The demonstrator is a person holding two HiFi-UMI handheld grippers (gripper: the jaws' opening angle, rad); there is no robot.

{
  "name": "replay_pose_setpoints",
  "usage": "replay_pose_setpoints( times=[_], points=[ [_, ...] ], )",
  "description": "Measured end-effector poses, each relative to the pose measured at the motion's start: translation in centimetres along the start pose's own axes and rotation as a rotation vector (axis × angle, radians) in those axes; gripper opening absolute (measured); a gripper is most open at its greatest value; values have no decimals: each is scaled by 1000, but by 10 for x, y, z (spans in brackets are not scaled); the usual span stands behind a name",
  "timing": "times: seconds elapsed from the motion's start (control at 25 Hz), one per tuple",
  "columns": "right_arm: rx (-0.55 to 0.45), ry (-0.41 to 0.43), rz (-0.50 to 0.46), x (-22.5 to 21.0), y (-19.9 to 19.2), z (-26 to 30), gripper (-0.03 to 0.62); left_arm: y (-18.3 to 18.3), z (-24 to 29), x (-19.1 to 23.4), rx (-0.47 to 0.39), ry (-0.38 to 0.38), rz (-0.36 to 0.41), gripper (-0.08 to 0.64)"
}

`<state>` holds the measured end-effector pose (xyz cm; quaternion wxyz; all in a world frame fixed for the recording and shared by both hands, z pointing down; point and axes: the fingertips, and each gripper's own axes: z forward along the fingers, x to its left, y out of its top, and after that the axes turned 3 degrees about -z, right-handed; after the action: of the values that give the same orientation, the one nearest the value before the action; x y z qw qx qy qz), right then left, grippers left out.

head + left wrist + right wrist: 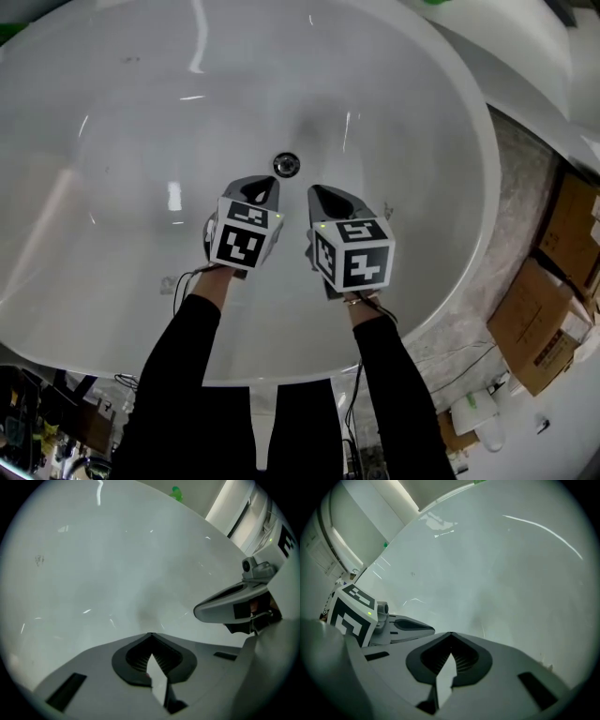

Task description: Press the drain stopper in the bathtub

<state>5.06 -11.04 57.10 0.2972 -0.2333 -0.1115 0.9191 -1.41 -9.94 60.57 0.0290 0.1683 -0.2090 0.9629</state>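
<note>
1. White and glossy, the inside of an oval bathtub [112, 141] fills nearly the whole head view, with streaks of reflected light across its curved wall.
2. Low in the tub, the left gripper [267, 180] has its jaws brought together at the tips, with nothing between them. Its own view shows only bare white tub past the closed tips [150, 634].
3. Just beside it, the right gripper [319, 190] is likewise closed tip to tip and empty, as its own view confirms [450, 633]. The two grippers point the same way, side by side but not touching.
4. Each gripper carries a black-and-white marker cube: the left cube [246, 234] and the right cube [356, 253], each with a small green light.
5. The drain stopper [286, 165], a small round chrome disc, sits in the tub floor just ahead of the two tips, nearer the left one. Neither gripper touches it.
6. Behind the grippers, two arms in black sleeves [178, 375] reach in over the near rim.
7. Outside the tub, to the right, brown cardboard boxes [539, 328] stand on a pale stone-patterned floor [469, 319].
</note>
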Motion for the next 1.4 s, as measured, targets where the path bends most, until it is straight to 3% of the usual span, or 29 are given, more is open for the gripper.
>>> replay_pose_setpoints(
  times=[0.64,1.4],
  points=[
    [-43,-40,8,33,5,-45,0,19,-82,-4,-76,-6,-2,5],
    [-79,-57,-19,52,18,-78,0,33,-122,-9,-114,-8,18,3]
  ],
)
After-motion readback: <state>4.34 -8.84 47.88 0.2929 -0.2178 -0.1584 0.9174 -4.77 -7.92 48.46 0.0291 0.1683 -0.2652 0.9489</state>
